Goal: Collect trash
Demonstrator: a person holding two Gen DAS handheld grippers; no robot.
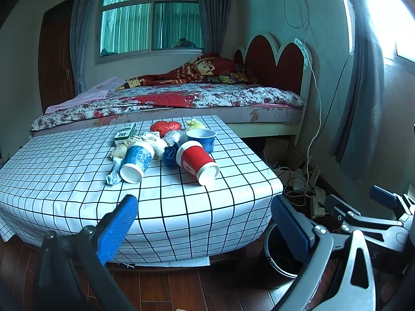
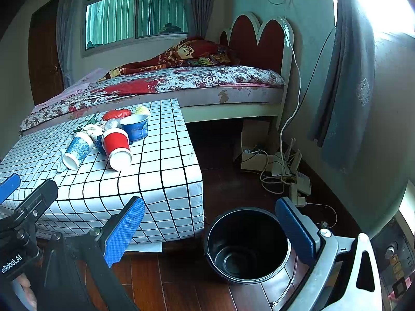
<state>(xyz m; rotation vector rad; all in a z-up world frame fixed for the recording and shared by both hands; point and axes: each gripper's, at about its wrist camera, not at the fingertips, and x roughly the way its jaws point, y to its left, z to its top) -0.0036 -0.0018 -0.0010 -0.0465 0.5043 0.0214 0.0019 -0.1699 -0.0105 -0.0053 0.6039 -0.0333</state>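
Trash lies on a low table with a white checked cloth [image 1: 77, 181] [image 2: 160, 176]. A red paper cup [image 1: 197, 162] [image 2: 117, 147] and a blue patterned paper cup [image 1: 136, 161] [image 2: 77, 150] lie on their sides. Behind them stand a blue bowl [image 1: 202, 137] [image 2: 135, 127], a green box [image 1: 125, 132], crumpled tissues [image 1: 153, 140] and a red wad [image 1: 166, 127] [image 2: 116, 114]. A black bin [image 2: 246, 243] [image 1: 280, 256] stands empty on the floor right of the table. My left gripper [image 1: 205, 223] hangs open before the table's front edge. My right gripper [image 2: 210, 223] hangs open above the bin's left rim.
A bed [image 1: 181, 98] runs behind the table. Cables, a power strip and a cardboard box [image 2: 280, 171] lie on the wooden floor by the right wall. Curtains [image 2: 342, 77] hang at the right. A hand [image 2: 26, 290] shows at the lower left of the right wrist view.
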